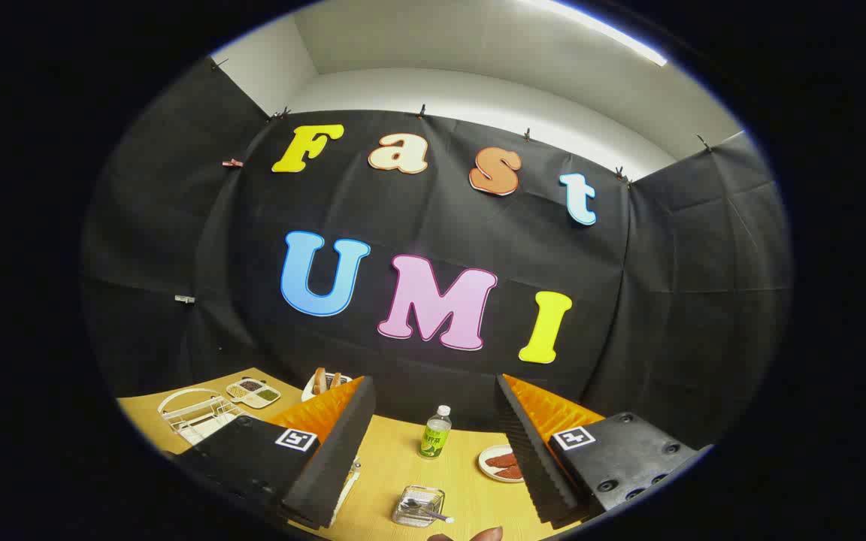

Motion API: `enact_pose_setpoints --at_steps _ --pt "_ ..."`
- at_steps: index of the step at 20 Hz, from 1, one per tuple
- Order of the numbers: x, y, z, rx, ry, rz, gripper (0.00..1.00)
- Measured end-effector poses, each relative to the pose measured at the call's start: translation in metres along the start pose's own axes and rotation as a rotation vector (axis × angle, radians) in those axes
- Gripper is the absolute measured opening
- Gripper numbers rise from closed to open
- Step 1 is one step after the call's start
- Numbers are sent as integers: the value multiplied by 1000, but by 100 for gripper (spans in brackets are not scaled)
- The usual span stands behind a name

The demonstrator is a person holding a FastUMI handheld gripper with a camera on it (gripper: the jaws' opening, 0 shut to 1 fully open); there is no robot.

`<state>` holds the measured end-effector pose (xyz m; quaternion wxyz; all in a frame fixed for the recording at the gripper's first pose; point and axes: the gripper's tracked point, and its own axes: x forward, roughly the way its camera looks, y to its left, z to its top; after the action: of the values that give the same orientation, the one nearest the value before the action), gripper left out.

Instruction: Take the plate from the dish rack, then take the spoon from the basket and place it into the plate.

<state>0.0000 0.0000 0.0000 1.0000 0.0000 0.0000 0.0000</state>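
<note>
A spoon [428, 510] lies in a small clear basket [418, 506] on a light wooden table [392, 466], between the gripper's [433, 451] two fingers and near their base. The fingers stand wide apart and hold nothing. A white wire dish rack [196, 415] stands far off to the left, past the left finger; whether a plate sits in it is unclear. Beside the rack lies a divided tray of foods [253, 391], then a white bowl [325, 382] holding sticks. Ahead between the fingers stands a green-labelled bottle [436, 433]. A small dish of reddish food [499, 463] sits just beside the right finger. A fingertip [478, 534] shows close by the basket.
</note>
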Motion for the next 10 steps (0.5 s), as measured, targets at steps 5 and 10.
enact_pose_setpoints --at_steps 5,10 --pt "5 4 -3 -4 6 -2 97" --pt "7 5 -4 6 13 -18 97"
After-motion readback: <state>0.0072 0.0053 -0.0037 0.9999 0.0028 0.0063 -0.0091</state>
